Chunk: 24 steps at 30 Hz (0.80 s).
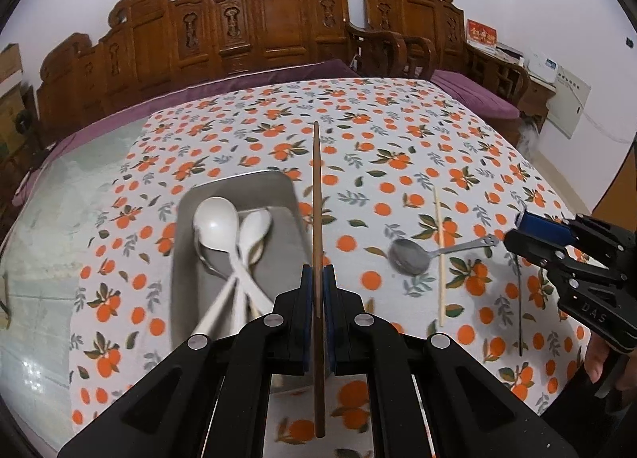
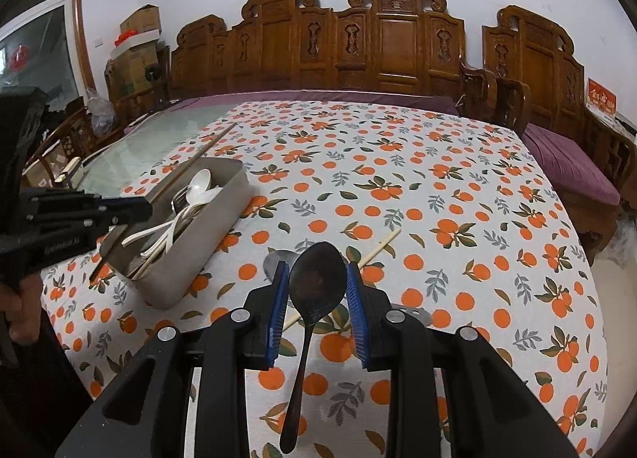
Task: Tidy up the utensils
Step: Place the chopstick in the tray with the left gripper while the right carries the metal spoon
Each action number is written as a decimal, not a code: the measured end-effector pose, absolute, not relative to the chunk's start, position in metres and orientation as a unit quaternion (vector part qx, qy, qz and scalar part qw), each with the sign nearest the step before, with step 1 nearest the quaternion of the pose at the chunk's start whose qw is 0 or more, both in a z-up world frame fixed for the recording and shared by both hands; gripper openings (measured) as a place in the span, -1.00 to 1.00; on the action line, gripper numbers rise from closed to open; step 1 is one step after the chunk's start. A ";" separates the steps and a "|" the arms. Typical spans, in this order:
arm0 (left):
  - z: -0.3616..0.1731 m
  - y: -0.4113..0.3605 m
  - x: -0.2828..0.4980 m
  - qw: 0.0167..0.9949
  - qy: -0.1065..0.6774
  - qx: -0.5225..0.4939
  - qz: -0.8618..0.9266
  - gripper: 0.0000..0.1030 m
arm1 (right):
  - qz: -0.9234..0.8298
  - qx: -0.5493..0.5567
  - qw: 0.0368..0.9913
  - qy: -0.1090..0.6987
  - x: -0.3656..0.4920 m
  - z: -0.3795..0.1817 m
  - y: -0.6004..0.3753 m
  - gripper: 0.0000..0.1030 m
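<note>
My left gripper (image 1: 317,279) is shut on a brown chopstick (image 1: 317,199) and holds it above the right edge of the metal tray (image 1: 278,187). The tray holds white spoons (image 1: 217,225). My right gripper (image 2: 317,279) is open around the bowl of a dark spoon (image 2: 317,279) that lies on the cloth between the pads. A silver spoon (image 1: 410,257) and a pale chopstick (image 1: 439,255) lie crossed on the cloth. In the right wrist view the left gripper (image 2: 135,207) holds the brown chopstick (image 2: 199,157) over the tray (image 2: 199,235).
The table has an orange-print cloth (image 1: 398,139) with bare glass (image 1: 47,219) at its left. A carved wooden bench (image 1: 258,20) with purple cushions stands behind. A thin dark stick (image 1: 519,306) lies on the cloth near the right gripper (image 1: 517,227).
</note>
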<state>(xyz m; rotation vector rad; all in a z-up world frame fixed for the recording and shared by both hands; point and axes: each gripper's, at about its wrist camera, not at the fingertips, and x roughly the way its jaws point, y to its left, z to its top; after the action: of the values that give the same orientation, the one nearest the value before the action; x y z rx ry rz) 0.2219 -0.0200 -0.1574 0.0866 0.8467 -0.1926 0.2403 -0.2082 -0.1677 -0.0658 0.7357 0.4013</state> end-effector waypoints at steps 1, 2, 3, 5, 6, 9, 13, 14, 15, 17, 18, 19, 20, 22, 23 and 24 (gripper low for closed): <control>-0.157 -0.016 0.223 0.906 0.410 0.041 -0.093 -0.91 | 0.196 -0.034 0.913 0.357 0.240 -0.167 -0.206 -0.40; -0.158 -0.010 0.225 0.906 0.411 0.039 -0.093 -0.91 | 0.197 -0.035 0.913 0.357 0.240 -0.167 -0.205 -0.40; -0.158 -0.004 0.227 0.905 0.414 0.038 -0.094 -0.91 | 0.198 -0.036 0.912 0.357 0.240 -0.167 -0.203 -0.40; -0.161 0.005 0.230 0.903 0.417 0.037 -0.095 -0.91 | 0.208 -0.043 0.911 0.354 0.238 -0.165 -0.197 -0.40; -0.163 0.010 0.232 0.902 0.419 0.035 -0.093 -0.91 | 0.209 -0.047 0.911 0.352 0.238 -0.163 -0.194 -0.40; -0.170 0.021 0.238 0.900 0.425 0.021 -0.091 -0.91 | 0.213 -0.054 0.911 0.348 0.237 -0.159 -0.186 -0.40; -0.182 0.031 0.244 0.896 0.435 0.008 -0.090 -0.91 | 0.213 -0.052 0.912 0.347 0.240 -0.153 -0.181 -0.40; -0.186 0.031 0.246 0.894 0.439 0.008 -0.091 -0.91 | 0.212 -0.051 0.912 0.348 0.241 -0.152 -0.181 -0.40; -0.189 0.031 0.247 0.892 0.442 0.009 -0.091 -0.91 | 0.211 -0.051 0.912 0.347 0.243 -0.150 -0.180 -0.40; -0.195 0.031 0.249 0.889 0.449 0.009 -0.094 -0.92 | 0.209 -0.052 0.913 0.347 0.244 -0.148 -0.178 -0.40; -0.197 0.030 0.251 0.887 0.452 0.010 -0.096 -0.91 | 0.208 -0.053 0.913 0.347 0.246 -0.147 -0.178 -0.40; -0.199 0.030 0.251 0.886 0.453 0.011 -0.097 -0.91 | 0.206 -0.053 0.913 0.347 0.248 -0.146 -0.177 -0.40; -0.201 0.029 0.253 0.885 0.455 0.012 -0.100 -0.91 | 0.205 -0.052 0.914 0.347 0.249 -0.145 -0.177 -0.39; -0.203 0.029 0.255 0.883 0.457 0.012 -0.103 -0.91 | 0.204 -0.051 0.914 0.348 0.252 -0.143 -0.176 -0.40; -0.205 0.029 0.257 0.882 0.459 0.011 -0.103 -0.91 | 0.204 -0.049 0.914 0.348 0.254 -0.142 -0.175 -0.40; -0.206 0.030 0.258 0.882 0.461 0.010 -0.103 -0.91 | 0.204 -0.048 0.914 0.348 0.255 -0.142 -0.174 -0.40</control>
<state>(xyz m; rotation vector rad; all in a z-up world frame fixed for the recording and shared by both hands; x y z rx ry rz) 0.2584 0.0296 -0.2057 0.0216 0.9592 -0.2148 0.2547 -0.1740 -0.1416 -0.0997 0.7167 0.4196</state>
